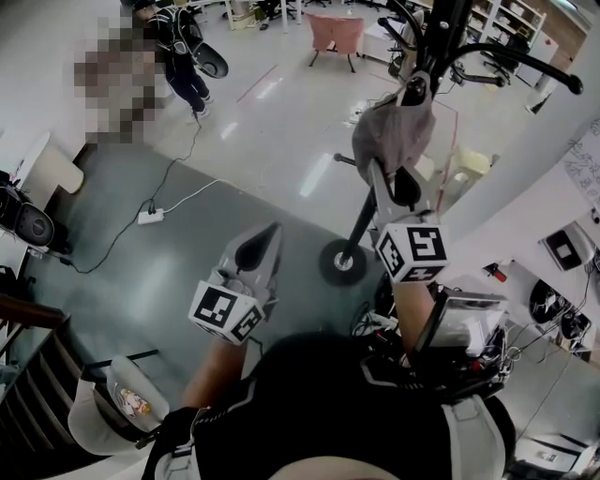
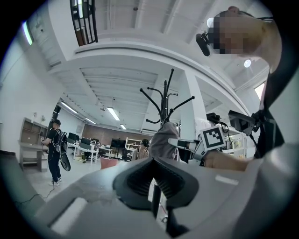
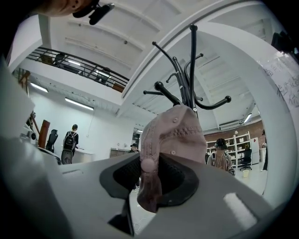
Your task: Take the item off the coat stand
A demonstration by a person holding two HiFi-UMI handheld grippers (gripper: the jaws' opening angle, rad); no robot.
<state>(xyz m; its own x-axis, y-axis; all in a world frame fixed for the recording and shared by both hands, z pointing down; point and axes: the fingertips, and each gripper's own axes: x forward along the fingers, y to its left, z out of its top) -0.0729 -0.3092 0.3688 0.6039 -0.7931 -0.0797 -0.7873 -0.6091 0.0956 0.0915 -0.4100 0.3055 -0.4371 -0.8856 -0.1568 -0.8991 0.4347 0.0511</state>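
The pinkish-grey cap (image 3: 173, 140) hangs on the black coat stand (image 1: 361, 220), whose round base sits on a glossy grey floor (image 1: 187, 272); the right gripper (image 1: 394, 178) reaches up to it, jaws clamped on the cap's lower edge; the left gripper (image 1: 261, 246) hovers lower and to the left, well clear of the stand, jaws together on nothing; a white power strip (image 1: 150, 216) and its cable lie on the floor; a pink chair (image 1: 335, 33), shelves (image 1: 506, 19) and a standing person (image 1: 183, 56) fill the far room; a white pillar (image 1: 534, 159) rises just beside the stand.
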